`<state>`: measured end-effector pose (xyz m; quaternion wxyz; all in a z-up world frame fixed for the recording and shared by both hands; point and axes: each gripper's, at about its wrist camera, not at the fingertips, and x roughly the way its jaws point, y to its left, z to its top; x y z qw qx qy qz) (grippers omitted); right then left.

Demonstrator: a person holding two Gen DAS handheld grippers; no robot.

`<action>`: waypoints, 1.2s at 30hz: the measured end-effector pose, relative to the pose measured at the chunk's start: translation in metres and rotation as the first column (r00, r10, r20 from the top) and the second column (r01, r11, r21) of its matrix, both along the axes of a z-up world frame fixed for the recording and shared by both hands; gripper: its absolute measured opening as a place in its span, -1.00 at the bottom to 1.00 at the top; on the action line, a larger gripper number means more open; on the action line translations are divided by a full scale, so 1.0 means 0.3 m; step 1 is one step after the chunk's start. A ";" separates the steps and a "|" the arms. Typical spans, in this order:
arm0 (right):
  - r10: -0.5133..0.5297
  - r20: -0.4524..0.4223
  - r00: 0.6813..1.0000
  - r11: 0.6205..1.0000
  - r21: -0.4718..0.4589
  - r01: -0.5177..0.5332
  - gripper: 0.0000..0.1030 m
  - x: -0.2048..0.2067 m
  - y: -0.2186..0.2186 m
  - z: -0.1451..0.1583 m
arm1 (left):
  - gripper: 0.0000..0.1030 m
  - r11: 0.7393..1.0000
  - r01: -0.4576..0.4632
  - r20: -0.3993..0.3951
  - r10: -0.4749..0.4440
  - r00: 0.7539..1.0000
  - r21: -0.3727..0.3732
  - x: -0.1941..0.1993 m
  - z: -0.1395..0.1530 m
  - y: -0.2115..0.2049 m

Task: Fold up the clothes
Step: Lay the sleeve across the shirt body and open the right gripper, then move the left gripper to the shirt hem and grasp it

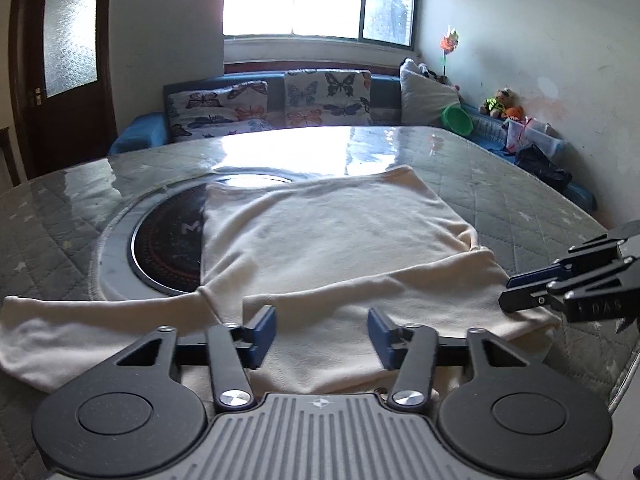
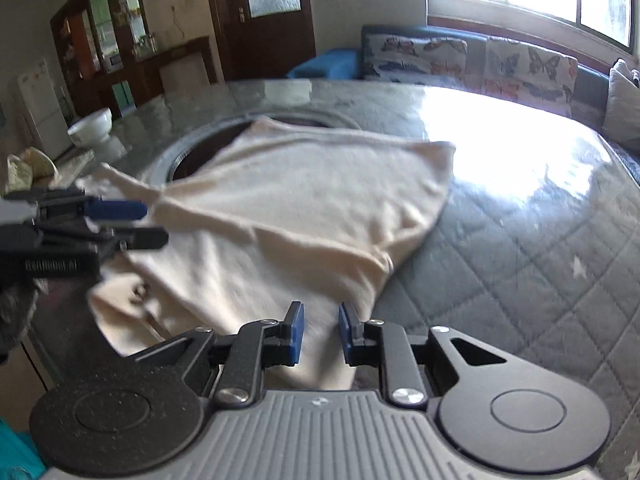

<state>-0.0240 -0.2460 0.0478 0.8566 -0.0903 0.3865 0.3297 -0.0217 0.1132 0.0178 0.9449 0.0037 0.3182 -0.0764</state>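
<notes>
A cream long-sleeved top lies flat on the table, one sleeve stretched out to the left and the other folded across its near part. My left gripper is open and empty just above the top's near edge. My right gripper is open with a narrower gap, empty, over the top's near right corner. Each gripper shows in the other's view, the right one at the right, the left one at the left.
The table has a quilted grey cover under glossy plastic and a round black cooktop partly under the top. A white bowl stands at the far left edge. A sofa with butterfly cushions is behind.
</notes>
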 end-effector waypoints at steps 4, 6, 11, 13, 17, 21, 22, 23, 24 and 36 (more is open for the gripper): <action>0.008 0.041 0.999 1.000 0.010 -0.009 -0.60 0.010 0.013 0.025 | -0.10 1.000 0.004 -0.029 -0.004 1.000 0.001 0.030 -0.018 0.000; 0.012 0.061 0.998 1.000 0.022 -0.013 -0.60 0.024 0.024 0.039 | -0.10 1.000 0.011 -0.028 -0.011 1.000 -0.005 0.040 -0.014 -0.005; 0.013 0.076 0.997 0.999 0.036 -0.016 -0.54 0.096 0.074 0.025 | -0.10 1.000 0.003 -0.041 -0.003 0.999 -0.010 0.080 -0.024 -0.011; 0.006 0.063 0.998 1.000 0.026 -0.007 -0.54 0.119 0.083 0.001 | -0.11 1.000 -0.010 -0.061 0.009 0.998 -0.015 0.096 -0.039 -0.003; 0.021 0.065 0.998 0.999 0.030 -0.023 -0.53 0.113 0.079 -0.004 | -0.11 1.000 -0.007 -0.054 0.006 0.999 -0.022 0.091 -0.042 0.009; 0.059 0.088 0.994 0.998 0.032 -0.062 -0.36 0.077 0.090 0.025 | -0.08 0.999 -0.015 -0.032 0.014 0.999 -0.043 0.062 -0.014 0.018; 0.073 0.092 0.993 0.997 0.031 -0.076 -0.31 0.065 0.094 0.030 | -0.08 0.999 -0.014 -0.026 0.013 1.000 -0.046 0.051 -0.009 0.021; 0.091 0.095 0.991 0.995 0.028 -0.094 -0.30 0.052 0.100 0.032 | -0.08 0.999 -0.013 -0.021 0.012 1.000 -0.047 0.040 -0.008 0.024; 0.109 0.096 0.989 0.993 0.023 -0.112 -0.29 0.039 0.108 0.031 | -0.07 0.999 -0.016 -0.018 0.015 1.000 -0.045 0.031 -0.009 0.028; 0.181 0.111 0.977 0.983 -0.013 -0.181 -0.05 -0.023 0.181 0.013 | -0.05 0.996 -0.082 0.007 0.082 0.997 -0.041 -0.051 -0.009 0.091</action>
